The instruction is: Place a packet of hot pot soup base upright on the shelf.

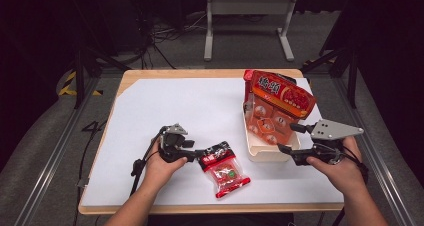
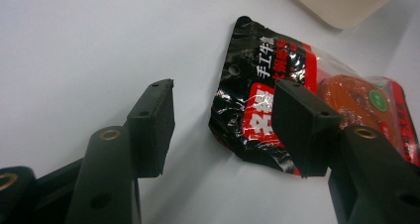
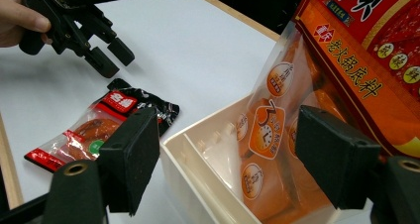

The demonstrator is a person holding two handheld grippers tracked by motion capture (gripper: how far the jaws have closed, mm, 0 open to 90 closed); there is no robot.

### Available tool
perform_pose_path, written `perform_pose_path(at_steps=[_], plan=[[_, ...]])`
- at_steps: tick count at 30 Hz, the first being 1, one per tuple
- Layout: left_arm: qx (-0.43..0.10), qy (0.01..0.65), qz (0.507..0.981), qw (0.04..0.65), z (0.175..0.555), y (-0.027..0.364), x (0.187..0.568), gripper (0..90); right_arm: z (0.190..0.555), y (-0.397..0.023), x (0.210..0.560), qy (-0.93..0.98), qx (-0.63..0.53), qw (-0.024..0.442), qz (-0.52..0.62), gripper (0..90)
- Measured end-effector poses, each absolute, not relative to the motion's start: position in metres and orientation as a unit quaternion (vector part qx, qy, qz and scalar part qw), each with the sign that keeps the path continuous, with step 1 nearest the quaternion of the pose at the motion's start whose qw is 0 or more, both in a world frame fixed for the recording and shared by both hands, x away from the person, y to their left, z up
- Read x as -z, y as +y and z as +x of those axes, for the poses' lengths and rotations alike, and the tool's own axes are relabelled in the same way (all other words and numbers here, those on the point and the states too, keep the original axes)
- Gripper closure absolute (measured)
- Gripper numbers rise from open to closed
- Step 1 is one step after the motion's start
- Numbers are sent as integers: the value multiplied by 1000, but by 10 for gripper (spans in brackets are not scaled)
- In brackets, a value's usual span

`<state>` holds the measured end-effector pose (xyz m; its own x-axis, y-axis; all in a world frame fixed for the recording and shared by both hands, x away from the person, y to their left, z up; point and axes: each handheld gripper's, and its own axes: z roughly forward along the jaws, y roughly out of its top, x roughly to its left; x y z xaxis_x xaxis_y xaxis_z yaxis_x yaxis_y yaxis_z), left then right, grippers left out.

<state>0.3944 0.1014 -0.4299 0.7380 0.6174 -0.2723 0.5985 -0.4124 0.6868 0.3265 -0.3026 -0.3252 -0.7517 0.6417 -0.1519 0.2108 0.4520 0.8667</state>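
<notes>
A small red and black snack packet (image 1: 225, 171) (image 2: 247, 110) (image 3: 94, 130) lies flat on the white sheet near the front. My left gripper (image 1: 200, 153) (image 2: 225, 122) hovers at its black end, open, one jaw over the packet's corner and the other over bare sheet. A big orange and red pouch (image 1: 277, 103) (image 3: 356, 60) stands tilted in a cream tray (image 1: 265, 153) (image 3: 198, 184). My right gripper (image 1: 287, 138) (image 3: 228, 164) is open beside the tray's right front corner, pointing left at the tray and pouch. The left gripper (image 3: 111, 55) also appears far off in the right gripper view.
The white sheet (image 1: 175, 111) covers a wooden table whose rim shows at back and front. The tray's corner (image 2: 346, 6) lies just beyond the packet. A white stand (image 1: 247, 21) and cables sit on the floor behind the table.
</notes>
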Motion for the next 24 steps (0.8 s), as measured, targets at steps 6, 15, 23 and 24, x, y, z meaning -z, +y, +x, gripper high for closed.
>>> perform_pose_path(at_steps=[6,15,23,24], plan=[[-9,365,842,396,394,99,433,484,327,-301,327,820,-453,234,259,260],[-1,371,849,377,393,96,440,509,327,-300,327,821,-453,233,259,260],[28,367,850,377,394,95,443,513,328,-297,330,826,-445,234,256,258],[28,364,852,375,394,95,443,538,328,-296,330,826,-445,232,255,258]])
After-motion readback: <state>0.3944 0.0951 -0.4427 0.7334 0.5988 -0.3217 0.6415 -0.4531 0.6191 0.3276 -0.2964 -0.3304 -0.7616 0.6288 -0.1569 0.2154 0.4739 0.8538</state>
